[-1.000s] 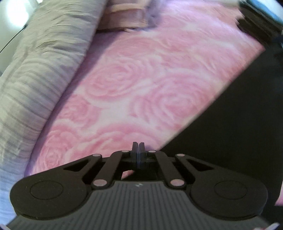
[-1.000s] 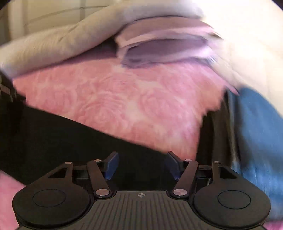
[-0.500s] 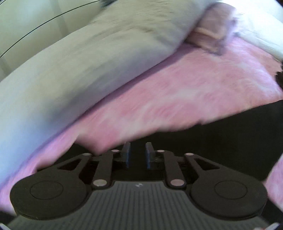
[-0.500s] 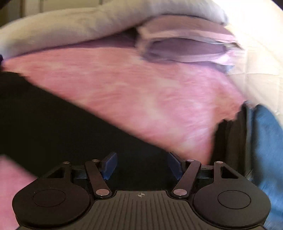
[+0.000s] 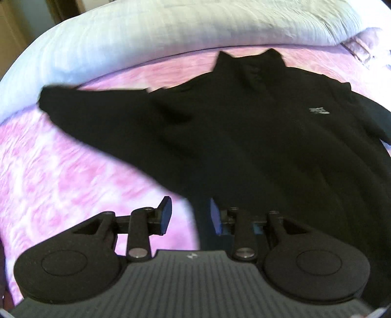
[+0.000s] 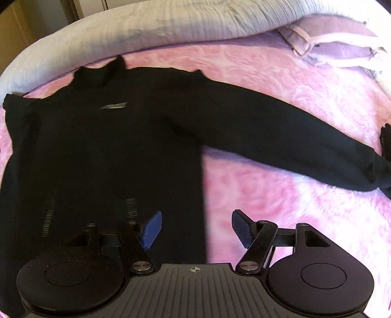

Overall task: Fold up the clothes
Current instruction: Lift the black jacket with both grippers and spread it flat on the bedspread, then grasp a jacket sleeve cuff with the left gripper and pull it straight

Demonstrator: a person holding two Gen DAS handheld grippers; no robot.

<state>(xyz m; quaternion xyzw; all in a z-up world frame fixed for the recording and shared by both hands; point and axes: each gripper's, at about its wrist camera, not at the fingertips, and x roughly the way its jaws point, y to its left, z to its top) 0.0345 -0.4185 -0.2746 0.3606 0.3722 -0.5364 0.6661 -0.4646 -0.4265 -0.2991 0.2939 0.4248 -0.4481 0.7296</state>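
The black long-sleeved top (image 5: 244,137) lies spread flat, front up, on the pink rose-patterned bedspread (image 6: 281,195), collar toward the grey duvet (image 6: 171,22), both sleeves angled out to the sides; so it reads as laid out for folding, with no fold in it. Judged from that, a fold would call for a grip on a sleeve or a side edge, carried across the body. The left gripper (image 5: 188,215) and right gripper (image 6: 196,230) hover over the hem corners, fingers apart, holding nothing.
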